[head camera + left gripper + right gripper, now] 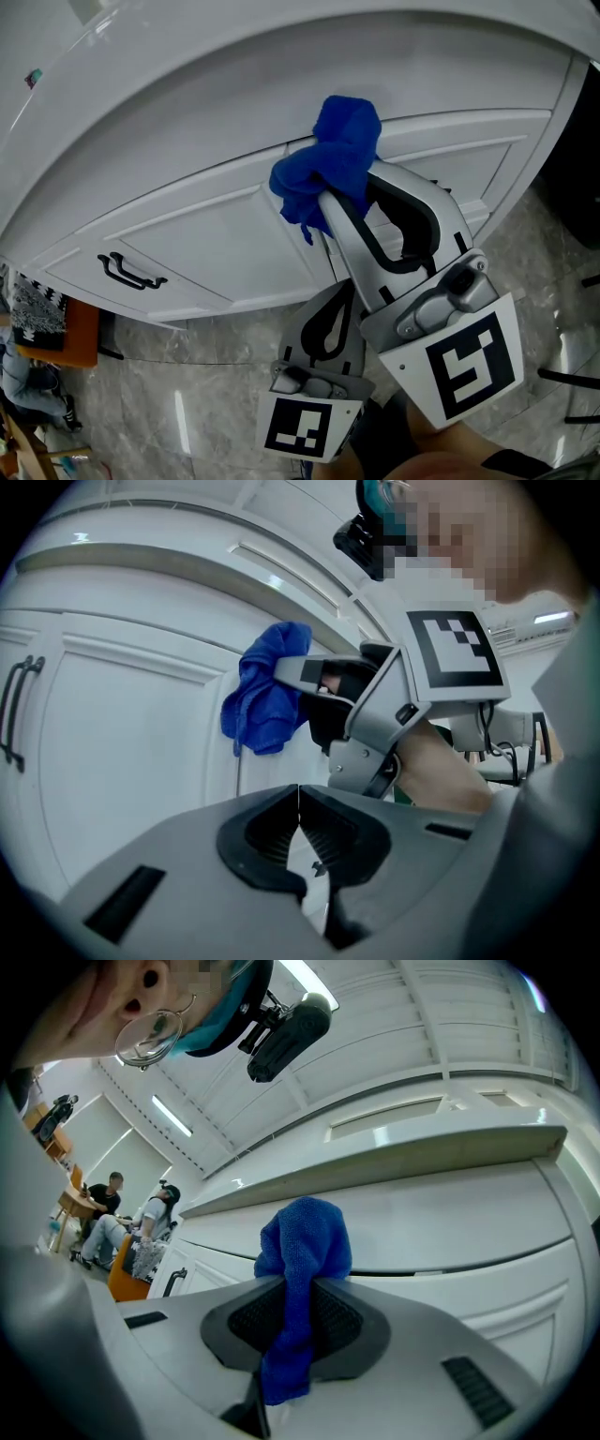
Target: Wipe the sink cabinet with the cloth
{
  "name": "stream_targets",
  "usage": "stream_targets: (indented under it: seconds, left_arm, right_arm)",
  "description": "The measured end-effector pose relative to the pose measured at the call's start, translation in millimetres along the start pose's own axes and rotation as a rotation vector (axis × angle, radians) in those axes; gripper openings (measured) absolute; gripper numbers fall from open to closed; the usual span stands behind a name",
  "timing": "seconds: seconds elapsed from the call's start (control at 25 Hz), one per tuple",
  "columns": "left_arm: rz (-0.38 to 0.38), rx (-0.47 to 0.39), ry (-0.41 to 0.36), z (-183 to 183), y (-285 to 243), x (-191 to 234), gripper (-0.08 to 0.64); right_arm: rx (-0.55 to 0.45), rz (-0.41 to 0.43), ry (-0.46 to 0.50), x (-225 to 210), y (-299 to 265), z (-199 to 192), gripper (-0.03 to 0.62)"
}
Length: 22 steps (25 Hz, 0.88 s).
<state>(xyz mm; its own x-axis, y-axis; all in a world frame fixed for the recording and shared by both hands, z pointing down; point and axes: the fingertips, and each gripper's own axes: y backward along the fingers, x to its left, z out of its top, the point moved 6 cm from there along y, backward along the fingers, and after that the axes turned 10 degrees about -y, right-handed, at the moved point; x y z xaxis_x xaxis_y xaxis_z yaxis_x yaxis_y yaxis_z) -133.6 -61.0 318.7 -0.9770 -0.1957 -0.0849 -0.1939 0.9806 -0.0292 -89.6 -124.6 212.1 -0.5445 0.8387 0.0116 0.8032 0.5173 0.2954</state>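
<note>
The right gripper (291,1309) clamps the cloth (305,1237) in its fingers (361,1321), bunched past their tips toward the cabinet (216,234) just ahead, while the left gripper (298,810), closed and empty, sits farther back.

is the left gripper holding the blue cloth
No, the left gripper has its jaws shut together with nothing between them, while the blue cloth is clamped in the right gripper.

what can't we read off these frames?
- Whether the cloth touches the cabinet: head view, the bunch hides the gap.
- The sink: all views, hidden above the countertop edge.
- The left gripper fingers: head view, tips under the right gripper.
- The seated people: right gripper view, too small.
</note>
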Motion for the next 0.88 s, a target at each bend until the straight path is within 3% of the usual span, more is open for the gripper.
stream_targets:
  seconds: [0.6, 0.88]
  left_arm:
    - [-0.011, -0.005, 0.013, -6.2, 5.9, 13.0, 0.006]
    - [-0.047, -0.033, 0.033, 1.7, 4.2, -1.5, 0.006]
  right_arm:
    - [0.014, -0.018, 0.011, -6.4, -3.2, -5.7, 0.075]
    - [0.001, -0.039, 0.025, -20.8, 11.2, 5.2, 0.075]
